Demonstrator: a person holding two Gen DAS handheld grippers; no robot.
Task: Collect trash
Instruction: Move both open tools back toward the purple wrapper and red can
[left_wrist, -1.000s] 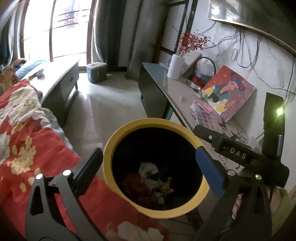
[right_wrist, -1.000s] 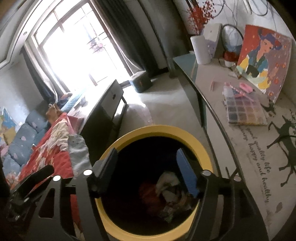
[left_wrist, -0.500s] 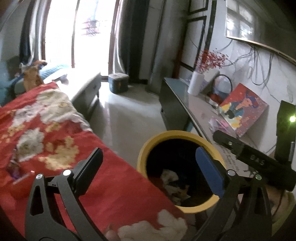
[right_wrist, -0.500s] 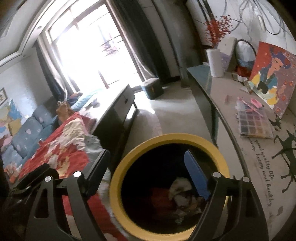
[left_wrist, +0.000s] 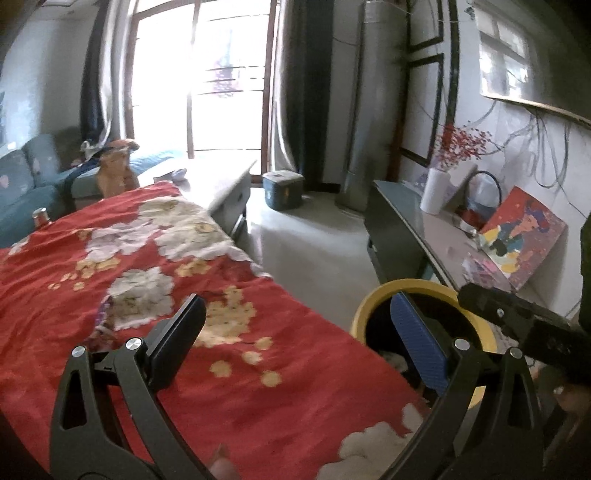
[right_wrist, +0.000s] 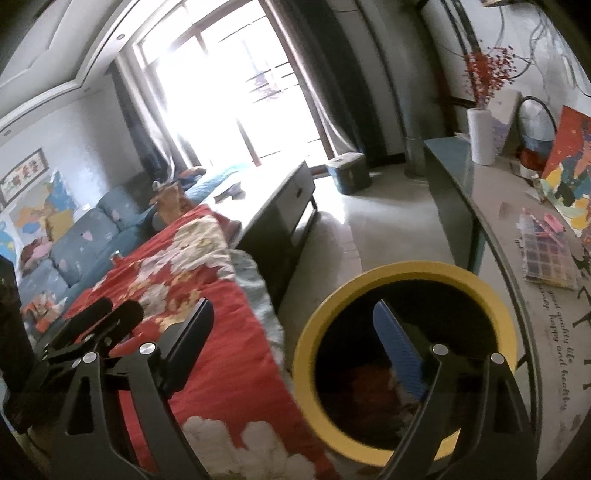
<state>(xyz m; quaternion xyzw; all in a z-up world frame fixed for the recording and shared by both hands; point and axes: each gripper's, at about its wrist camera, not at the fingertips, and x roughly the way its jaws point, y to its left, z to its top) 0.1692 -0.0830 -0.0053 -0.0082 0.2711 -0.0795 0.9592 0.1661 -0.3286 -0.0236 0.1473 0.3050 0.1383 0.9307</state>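
Both views swing from round yellow-rimmed trash bin (right_wrist: 406, 332) toward red floral blanket (left_wrist: 155, 295); right hand-held gripper (right_wrist: 295, 332), just opening, and left hand-held gripper (left_wrist: 295, 332) gape wide, empty, likely seeking more trash.

A bright window (left_wrist: 225, 85) glares at top centre; blue sofa (right_wrist: 85, 240) far left, pale floor (left_wrist: 314, 243) mid-frame.

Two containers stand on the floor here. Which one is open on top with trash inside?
The yellow-rimmed bin beside the red floral blanket, nearest the grippers: open top, crumpled trash in its dark interior. The teal box near the window has its lid shut.
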